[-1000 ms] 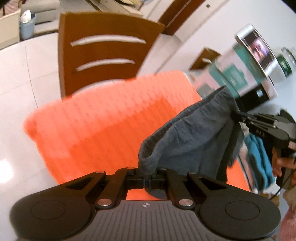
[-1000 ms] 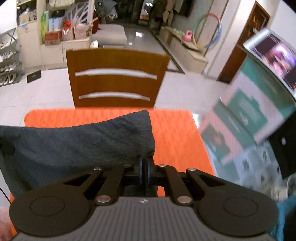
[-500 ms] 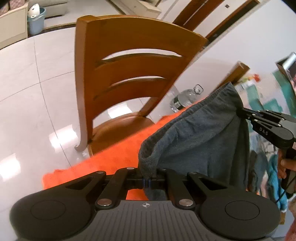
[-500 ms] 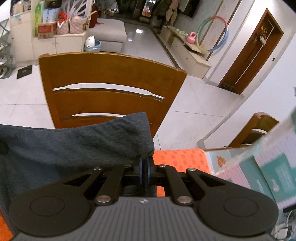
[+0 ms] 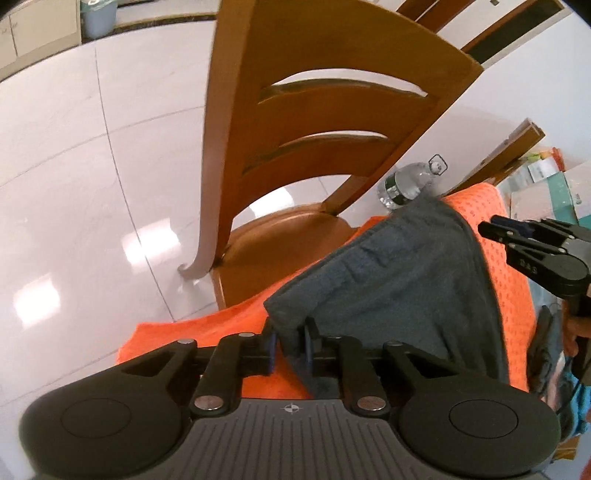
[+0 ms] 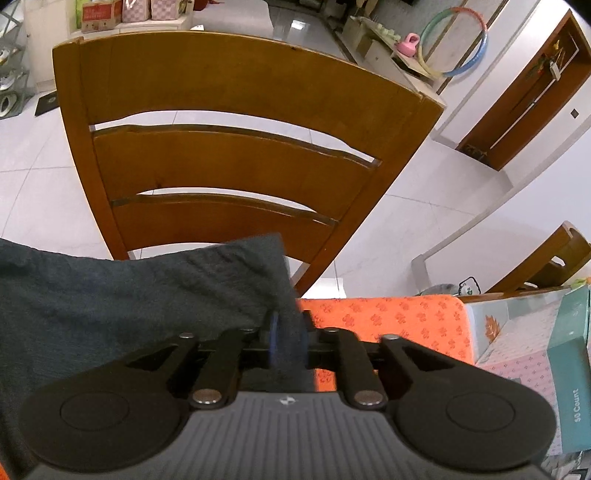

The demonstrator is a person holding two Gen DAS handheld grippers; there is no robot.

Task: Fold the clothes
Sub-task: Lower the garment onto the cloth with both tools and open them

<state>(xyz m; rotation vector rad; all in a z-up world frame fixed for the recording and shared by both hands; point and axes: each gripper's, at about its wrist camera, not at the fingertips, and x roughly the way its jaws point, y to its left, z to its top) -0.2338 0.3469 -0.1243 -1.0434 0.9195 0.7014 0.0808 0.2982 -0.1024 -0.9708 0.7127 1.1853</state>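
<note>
you're opening both claws, the left claw (image 5: 290, 341) and right claw (image 6: 290, 338) each parting around a corner of the dark grey garment (image 5: 399, 291), which is lying across the orange-covered surface (image 5: 509, 280) by the wooden chair (image 6: 236, 147).

Home interior, dining and living area. Indicated by: wooden dining chair (image 6: 236, 147) at tabletop with orange cloth (image 6: 388, 321); glossy white tiled floor (image 5: 92, 147); sofa (image 6: 295, 14); shoe rack (image 6: 11, 92); wooden door (image 6: 535, 88); hula hoop (image 6: 458, 40) against wall.
</note>
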